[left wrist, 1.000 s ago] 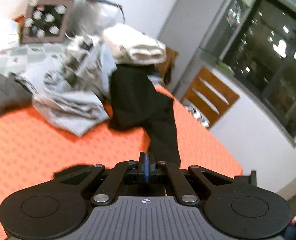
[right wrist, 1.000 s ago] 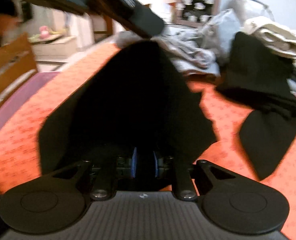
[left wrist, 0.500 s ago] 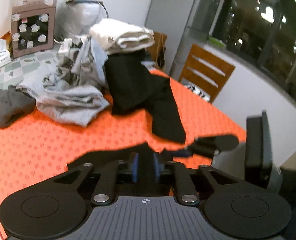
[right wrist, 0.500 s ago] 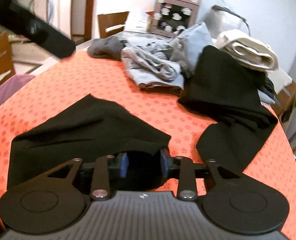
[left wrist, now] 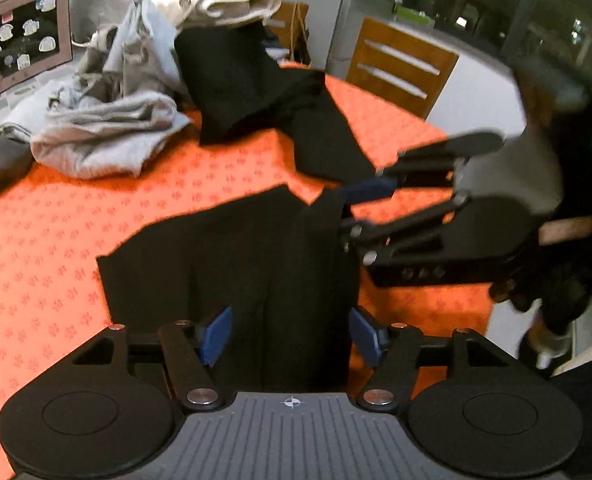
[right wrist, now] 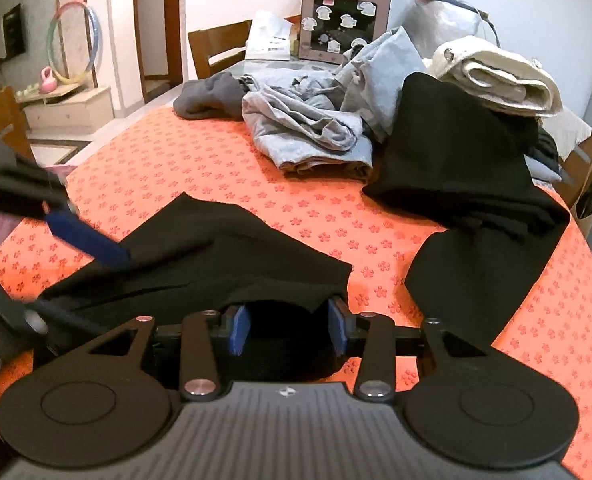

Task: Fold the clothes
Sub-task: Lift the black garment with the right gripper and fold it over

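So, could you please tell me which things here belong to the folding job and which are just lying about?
In the job:
- black garment flat on the orange cloth
- left gripper, jaws opening, garment between them
- right gripper, open over the garment's edge

Lying about:
- grey clothes
- second black garment
- cream bundle
- pink box
- chair

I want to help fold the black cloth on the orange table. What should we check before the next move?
1. Black cloth lying on the orange tablecloth: ok.
2. Left gripper let go: ok, its jaws are opening and its pads stand apart from the cloth between them.
3. Right gripper let go: ok, jaws apart around the cloth's edge.
4. Cloth smooth: not ok, there is a raised fold near the right gripper.
5. Space behind clear: not ok, the grey clothes pile and another black garment lie close.
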`<state>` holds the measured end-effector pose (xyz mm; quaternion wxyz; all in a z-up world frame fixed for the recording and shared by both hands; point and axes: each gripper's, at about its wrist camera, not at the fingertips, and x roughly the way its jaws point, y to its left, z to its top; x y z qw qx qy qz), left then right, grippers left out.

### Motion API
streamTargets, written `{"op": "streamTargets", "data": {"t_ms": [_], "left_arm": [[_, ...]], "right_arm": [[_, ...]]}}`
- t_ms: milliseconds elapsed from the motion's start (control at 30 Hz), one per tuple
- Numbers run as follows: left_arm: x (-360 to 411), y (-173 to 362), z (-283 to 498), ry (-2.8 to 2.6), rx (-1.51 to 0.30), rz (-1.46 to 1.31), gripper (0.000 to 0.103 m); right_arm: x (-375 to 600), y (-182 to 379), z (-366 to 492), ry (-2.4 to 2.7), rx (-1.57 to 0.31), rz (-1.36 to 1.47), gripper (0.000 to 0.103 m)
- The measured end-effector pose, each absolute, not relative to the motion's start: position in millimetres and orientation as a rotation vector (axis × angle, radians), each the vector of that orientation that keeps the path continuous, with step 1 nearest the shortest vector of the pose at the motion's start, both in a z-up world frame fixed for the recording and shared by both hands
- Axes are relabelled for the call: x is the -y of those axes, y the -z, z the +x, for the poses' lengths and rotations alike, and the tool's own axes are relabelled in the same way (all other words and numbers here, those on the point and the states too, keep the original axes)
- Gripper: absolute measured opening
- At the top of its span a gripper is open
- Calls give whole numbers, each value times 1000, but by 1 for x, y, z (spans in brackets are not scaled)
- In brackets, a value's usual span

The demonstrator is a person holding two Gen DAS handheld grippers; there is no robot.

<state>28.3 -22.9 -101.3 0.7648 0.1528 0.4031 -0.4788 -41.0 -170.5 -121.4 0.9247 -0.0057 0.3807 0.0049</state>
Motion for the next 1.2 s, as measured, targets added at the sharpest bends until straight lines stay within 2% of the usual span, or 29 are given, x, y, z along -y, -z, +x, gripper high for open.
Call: {"op": "streamTargets", "data": {"t_ms": [100, 167, 200, 267, 333, 567, 833, 933, 1033, 1200], "left_arm": [[30, 114, 28, 1019, -875, 359, 66], [31, 118, 32, 992, -873, 358, 58], [30, 119, 34, 980, -878, 350, 48], [26, 117, 40, 976, -886, 308, 36], [20, 115, 46, 975, -891, 277, 6], [4, 74, 56, 1028, -859, 146, 5], [-8, 39, 74, 1049, -911, -165, 5], [-6, 22, 73, 1095, -888, -212, 5], [-3, 3, 68, 1152, -860, -261, 5], [-16, -17, 68, 1185, -820, -366, 5]], "right_arm": [[169, 121, -39, -13, -779, -5, 47], [168, 121, -38, -16, -779, -6, 47], [168, 121, -38, -18, -779, -5, 47], [168, 121, -39, -19, -779, -5, 47], [169, 121, -40, -19, -780, -2, 47], [172, 118, -46, -17, -773, 6, 47], [167, 89, -66, -98, -727, 48, 45], [163, 78, -71, -159, -717, 76, 30], [159, 69, -73, -203, -699, 113, 24], [157, 67, -62, -181, -681, 111, 24]]}}
